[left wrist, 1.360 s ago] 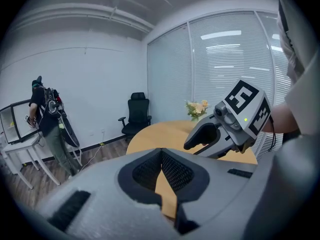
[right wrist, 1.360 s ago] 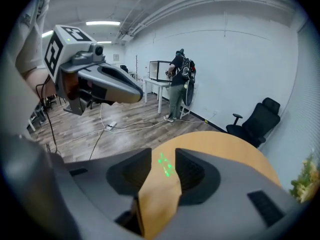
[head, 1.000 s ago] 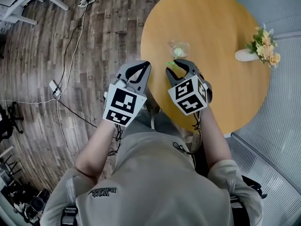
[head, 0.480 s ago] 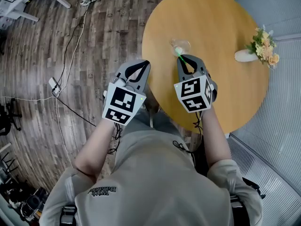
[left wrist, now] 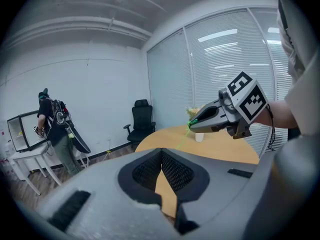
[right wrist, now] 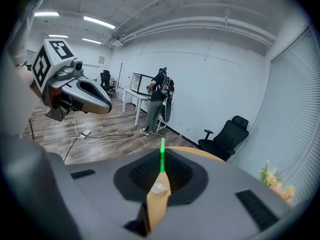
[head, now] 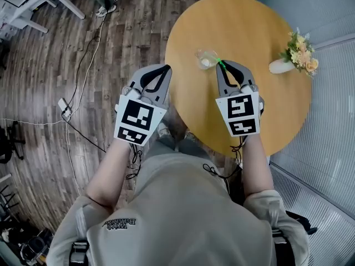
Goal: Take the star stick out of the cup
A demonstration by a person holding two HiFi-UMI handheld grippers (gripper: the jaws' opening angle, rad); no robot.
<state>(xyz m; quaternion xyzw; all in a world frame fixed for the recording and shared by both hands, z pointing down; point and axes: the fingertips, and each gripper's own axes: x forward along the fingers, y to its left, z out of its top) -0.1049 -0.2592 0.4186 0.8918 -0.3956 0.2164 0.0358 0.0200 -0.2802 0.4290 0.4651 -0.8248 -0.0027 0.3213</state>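
Observation:
On the round wooden table (head: 244,26) stands a clear cup (head: 206,59) with something pale inside. My right gripper (head: 221,64) hovers just right of the cup, shut on a thin green star stick (head: 219,61). In the right gripper view the stick (right wrist: 162,146) pokes straight out from the closed jaws. The left gripper view shows it slanting down from the right gripper (left wrist: 191,125). Whether its far end is still in the cup I cannot tell. My left gripper (head: 166,67) is shut and empty, held off the table's left edge.
A white vase with yellow flowers (head: 277,66) lies at the table's right side. Cables and a power strip (head: 64,103) run over the wooden floor at left. A black office chair (left wrist: 141,119) and a person (left wrist: 55,129) are farther off in the room.
My right gripper's jaws closed on the green stick and moved to the right of the cup. The left gripper drifted slightly left.

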